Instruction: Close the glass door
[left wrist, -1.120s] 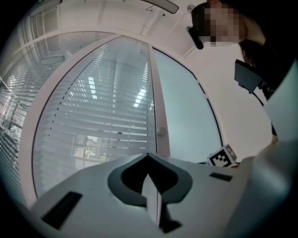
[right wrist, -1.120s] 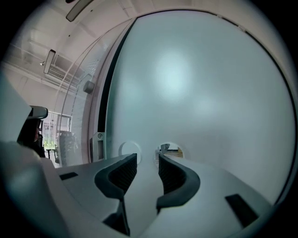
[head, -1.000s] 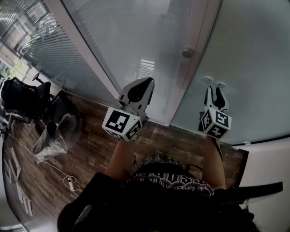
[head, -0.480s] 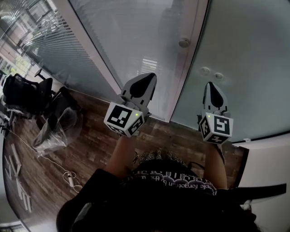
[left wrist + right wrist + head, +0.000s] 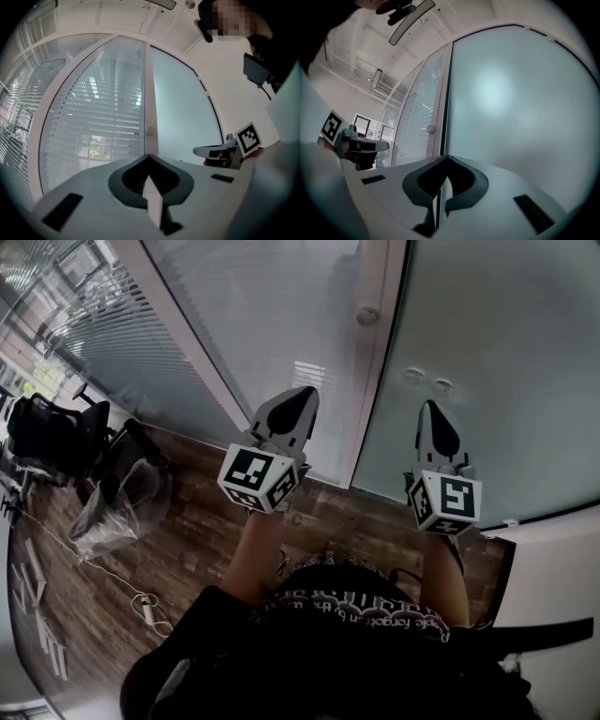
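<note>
The right gripper (image 5: 429, 409), jaws apart at the two round fittings (image 5: 413, 374) a second ago, is now closed on nothing like the left gripper (image 5: 304, 395), and the glass door (image 5: 506, 362) looks shut against its frame (image 5: 373, 371), so the task seems done.

White lettering runs across the person's dark shirt (image 5: 361, 615) at six o'clock in the head view, upside down and too blurred to read. Cubes on the left gripper (image 5: 300, 401) and right gripper (image 5: 430, 412) bear wordless square markers.
</note>
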A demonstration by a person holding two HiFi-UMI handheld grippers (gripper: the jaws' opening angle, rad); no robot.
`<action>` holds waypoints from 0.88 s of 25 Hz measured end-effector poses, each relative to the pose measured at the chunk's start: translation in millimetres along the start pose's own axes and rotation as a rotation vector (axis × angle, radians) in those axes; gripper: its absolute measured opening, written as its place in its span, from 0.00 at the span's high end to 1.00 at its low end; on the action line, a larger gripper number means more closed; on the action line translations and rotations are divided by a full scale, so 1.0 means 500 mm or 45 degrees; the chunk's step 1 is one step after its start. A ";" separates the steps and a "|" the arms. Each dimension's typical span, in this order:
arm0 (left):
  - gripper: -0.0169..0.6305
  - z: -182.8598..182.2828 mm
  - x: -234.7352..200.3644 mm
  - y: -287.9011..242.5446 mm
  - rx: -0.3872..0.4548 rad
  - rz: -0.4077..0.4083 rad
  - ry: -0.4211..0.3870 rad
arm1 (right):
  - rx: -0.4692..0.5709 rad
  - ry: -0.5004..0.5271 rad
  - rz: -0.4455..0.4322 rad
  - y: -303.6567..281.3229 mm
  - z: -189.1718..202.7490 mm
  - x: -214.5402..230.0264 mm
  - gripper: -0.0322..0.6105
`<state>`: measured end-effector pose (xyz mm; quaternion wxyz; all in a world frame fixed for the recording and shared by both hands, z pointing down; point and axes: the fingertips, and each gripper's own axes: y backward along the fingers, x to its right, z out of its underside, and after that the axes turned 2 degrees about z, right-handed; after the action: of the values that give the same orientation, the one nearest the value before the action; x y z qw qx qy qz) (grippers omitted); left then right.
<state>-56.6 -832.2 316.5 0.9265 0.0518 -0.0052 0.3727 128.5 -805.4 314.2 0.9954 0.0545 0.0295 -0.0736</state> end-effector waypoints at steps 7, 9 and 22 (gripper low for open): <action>0.97 0.004 0.023 0.003 -0.002 0.005 0.010 | -0.009 0.062 -0.014 0.010 -0.005 -0.005 0.95; 0.97 0.007 0.025 0.000 -0.004 0.003 0.010 | -0.017 0.067 -0.015 0.008 0.001 -0.001 0.95; 0.97 0.011 0.020 -0.001 -0.006 0.003 0.025 | -0.028 0.076 -0.005 0.000 0.003 0.004 0.95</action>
<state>-49.1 -826.3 322.4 0.9261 0.0458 0.0028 0.3744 130.6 -806.0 315.8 0.9944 0.0457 0.0601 -0.0735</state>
